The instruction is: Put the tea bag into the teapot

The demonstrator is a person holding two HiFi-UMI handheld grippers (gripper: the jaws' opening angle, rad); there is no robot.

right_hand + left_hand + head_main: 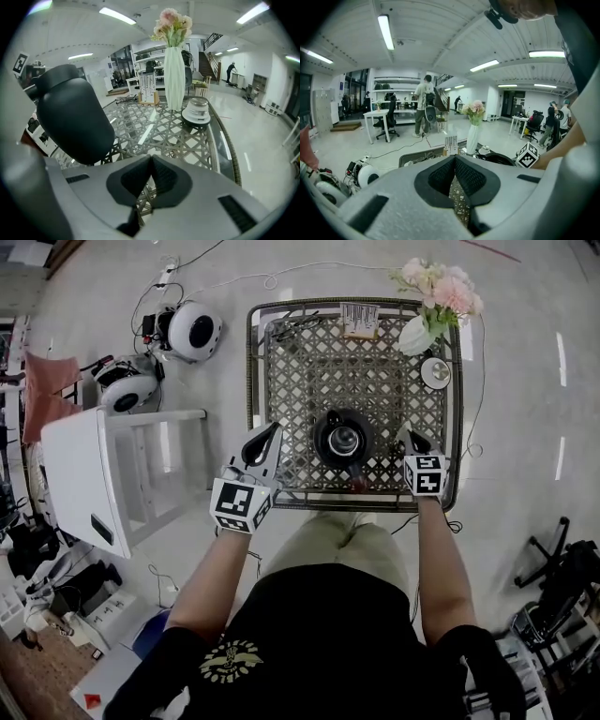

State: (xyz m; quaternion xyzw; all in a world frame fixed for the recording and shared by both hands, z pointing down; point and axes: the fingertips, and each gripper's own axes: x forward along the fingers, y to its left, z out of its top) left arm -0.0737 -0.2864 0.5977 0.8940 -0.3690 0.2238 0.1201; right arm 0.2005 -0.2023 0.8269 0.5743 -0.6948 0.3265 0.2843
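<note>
A black teapot (340, 440) stands near the front edge of the wicker table (281, 371), with a shiny opening on top. It fills the left of the right gripper view as the teapot (75, 117). A small rack of white packets (359, 321), perhaps tea bags, stands at the table's far edge. My left gripper (265, 434) hovers just left of the teapot, its jaws shut with nothing between them (454, 158). My right gripper (410, 439) sits just right of the teapot, also shut and empty (151, 158).
A white vase of pink flowers (417, 334) and a small white round dish (435, 373) stand at the table's far right. Cables (295, 326) lie at its far left. A white stand (103, 474) and two round white devices (192, 331) are on the floor to the left.
</note>
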